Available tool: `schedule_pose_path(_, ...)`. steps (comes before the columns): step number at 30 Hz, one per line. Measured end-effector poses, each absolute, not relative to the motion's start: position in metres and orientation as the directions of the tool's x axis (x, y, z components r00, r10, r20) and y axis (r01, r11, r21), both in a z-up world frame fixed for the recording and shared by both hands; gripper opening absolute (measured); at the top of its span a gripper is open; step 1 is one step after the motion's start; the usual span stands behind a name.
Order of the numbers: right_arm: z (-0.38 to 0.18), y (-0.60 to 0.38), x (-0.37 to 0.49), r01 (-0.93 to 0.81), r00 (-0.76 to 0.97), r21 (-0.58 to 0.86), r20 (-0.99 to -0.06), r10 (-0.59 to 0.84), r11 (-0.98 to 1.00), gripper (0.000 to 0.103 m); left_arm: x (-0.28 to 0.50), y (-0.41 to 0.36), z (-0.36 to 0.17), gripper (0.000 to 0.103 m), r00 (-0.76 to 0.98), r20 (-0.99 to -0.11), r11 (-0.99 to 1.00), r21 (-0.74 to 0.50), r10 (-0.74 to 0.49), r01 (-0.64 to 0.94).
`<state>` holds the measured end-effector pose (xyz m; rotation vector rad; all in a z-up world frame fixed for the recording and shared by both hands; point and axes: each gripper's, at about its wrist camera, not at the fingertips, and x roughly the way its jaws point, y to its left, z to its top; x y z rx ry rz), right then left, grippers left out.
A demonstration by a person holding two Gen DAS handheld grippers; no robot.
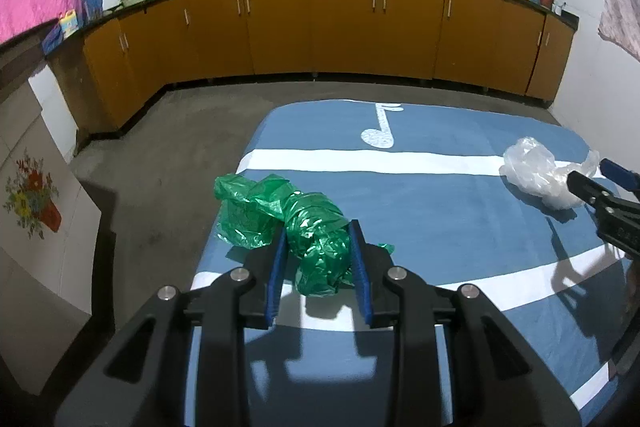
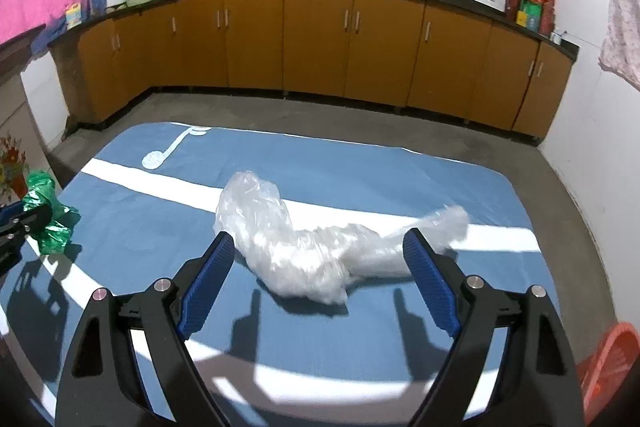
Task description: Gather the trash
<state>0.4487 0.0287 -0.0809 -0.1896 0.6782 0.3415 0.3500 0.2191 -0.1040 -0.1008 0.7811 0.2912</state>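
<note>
The right tool, spread wide, straddles the clear plastic bag lying crosswise; the left tool pinches the green plastic bag.

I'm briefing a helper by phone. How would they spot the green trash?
Find the blue mat with white stripes on the floor. At its left edge, between the left gripper pads, lies a crumpled green plastic bag. The other crumpled bag is clear plastic.
</note>
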Motion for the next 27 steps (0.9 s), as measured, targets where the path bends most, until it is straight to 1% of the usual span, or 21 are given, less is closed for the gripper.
schedule_pose_path(5, -0.091, 0.038, 0.456, -0.436, 0.685, -0.124, -0.687, 0.24, 0.891, 0.086, 0.351, 0.223, -0.107, 0.03, 0.671, -0.71, 0.955, 0.003, 0.211, -0.298)
schedule_pose_path(6, -0.094, 0.039, 0.457, -0.447, 0.671, -0.131, -0.703, 0.235, 0.885, 0.083, 0.351, 0.223, -0.107, 0.03, 0.672, -0.711, 0.955, -0.003, 0.207, -0.297)
schedule_pose_path(7, -0.095, 0.037, 0.457, -0.45, 0.663, -0.129, -0.711, 0.234, 0.884, 0.077, 0.352, 0.223, -0.107, 0.03, 0.672, -0.711, 0.955, -0.005, 0.204, -0.296)
schedule_pose_path(8, -0.095, 0.036, 0.458, -0.446, 0.658, -0.13, -0.718, 0.226, 0.886, 0.075, 0.353, 0.222, -0.108, 0.03, 0.673, -0.712, 0.956, -0.006, 0.203, -0.294)
schedule_pose_path(9, -0.097, 0.035, 0.459, -0.444, 0.65, -0.13, -0.727, 0.218, 0.887, 0.069, 0.353, 0.222, -0.108, 0.03, 0.672, -0.713, 0.956, -0.007, 0.201, -0.293)
schedule_pose_path(10, -0.098, 0.034, 0.46, -0.445, 0.641, -0.126, -0.736, 0.218, 0.887, 0.067, 0.353, 0.221, -0.109, 0.03, 0.672, -0.714, 0.957, -0.008, 0.199, -0.291)
schedule_pose_path(12, -0.099, 0.032, 0.459, -0.441, 0.632, -0.121, -0.745, 0.212, 0.89, 0.056, 0.353, 0.221, -0.111, 0.03, 0.671, -0.715, 0.957, -0.011, 0.195, -0.289)
schedule_pose_path(15, -0.099, 0.029, 0.455, -0.435, 0.63, -0.116, -0.748, 0.21, 0.893, 0.048, 0.353, 0.219, -0.111, 0.03, 0.671, -0.717, 0.959, -0.01, 0.191, -0.284)
schedule_pose_path(21, -0.098, 0.023, 0.445, -0.423, 0.63, -0.097, -0.746, 0.215, 0.901, 0.044, 0.352, 0.215, -0.11, 0.03, 0.673, -0.716, 0.962, -0.011, 0.184, -0.275)
schedule_pose_path(27, -0.094, 0.013, 0.433, -0.405, 0.627, -0.067, -0.746, 0.224, 0.912, 0.043, 0.348, 0.205, -0.107, 0.03, 0.677, -0.715, 0.966, -0.012, 0.173, -0.259)
